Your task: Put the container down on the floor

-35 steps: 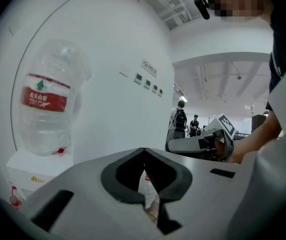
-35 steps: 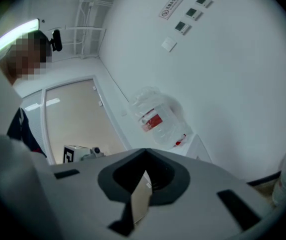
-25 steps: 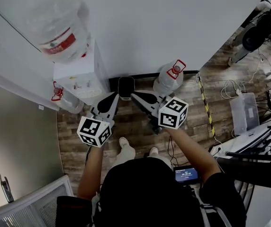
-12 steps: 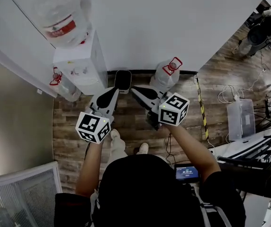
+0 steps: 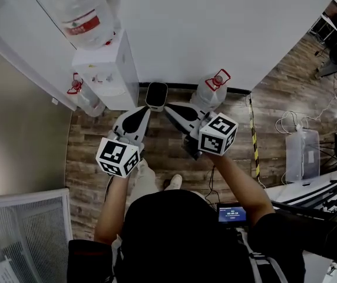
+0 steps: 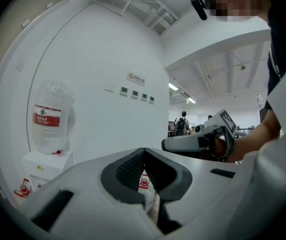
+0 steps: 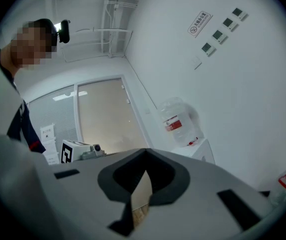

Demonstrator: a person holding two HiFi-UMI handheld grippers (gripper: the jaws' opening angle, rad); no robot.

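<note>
Neither gripper holds anything. In the head view my left gripper [image 5: 146, 108] and right gripper [image 5: 167, 106] are held out side by side at waist height, both shut, tips close together. Below and beyond the tips a small dark bin [image 5: 157, 95] stands on the wooden floor against the wall. A clear water bottle [image 5: 210, 93] with a red cap stands on the floor to its right. In the left gripper view the left gripper's [image 6: 143, 151] jaws meet at the tips, with the right gripper [image 6: 193, 143] beside it. In the right gripper view the right gripper's [image 7: 145, 151] jaws are also closed.
A white water dispenser [image 5: 106, 69] with a big bottle [image 5: 83, 13] on top stands against the wall at left, and another bottle [image 5: 85, 101] stands beside it. A yellow-black floor strip [image 5: 254, 134], cables and a clear box [image 5: 303, 152] lie at right. People stand far off [image 6: 183, 123].
Both grippers have moved forward together toward the wall, still shut. The person's feet have stepped, and the dispenser has shifted up in the head view.
</note>
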